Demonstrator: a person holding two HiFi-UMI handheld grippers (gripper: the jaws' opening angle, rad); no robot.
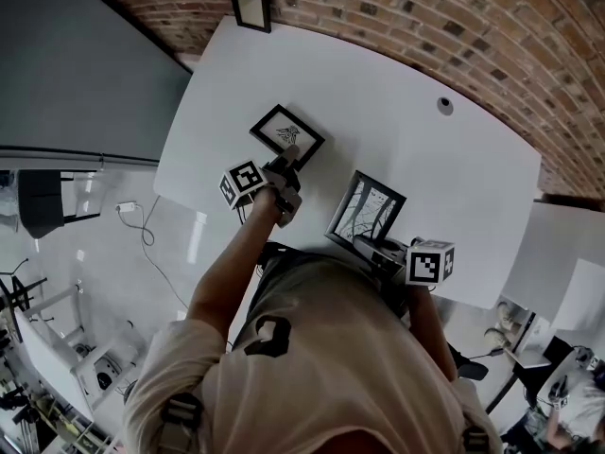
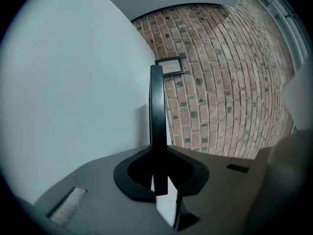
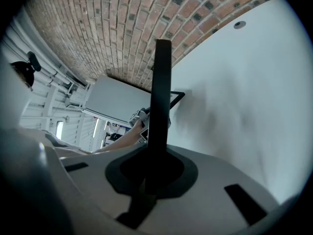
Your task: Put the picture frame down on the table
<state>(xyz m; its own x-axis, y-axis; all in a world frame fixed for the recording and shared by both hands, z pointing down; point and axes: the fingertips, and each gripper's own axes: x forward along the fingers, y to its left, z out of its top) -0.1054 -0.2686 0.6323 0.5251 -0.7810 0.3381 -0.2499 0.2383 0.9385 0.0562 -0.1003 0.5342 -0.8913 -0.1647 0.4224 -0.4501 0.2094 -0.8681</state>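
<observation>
The small black picture frame with a leaf print [image 1: 286, 135] is being held almost flat over the white table [image 1: 444, 168]. The larger black picture frame with bare branches [image 1: 367, 211] is being held tilted at the table's near edge.

Left tongs [image 1: 289, 154], right tongs [image 1: 371, 245]: both clamped.

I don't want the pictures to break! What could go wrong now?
The left hand-held gripper pinches its picture frame by one thin edge, so it might slip or tip. The right hand-held gripper holds a second frame near the front edge of the table; it could slide off.
</observation>
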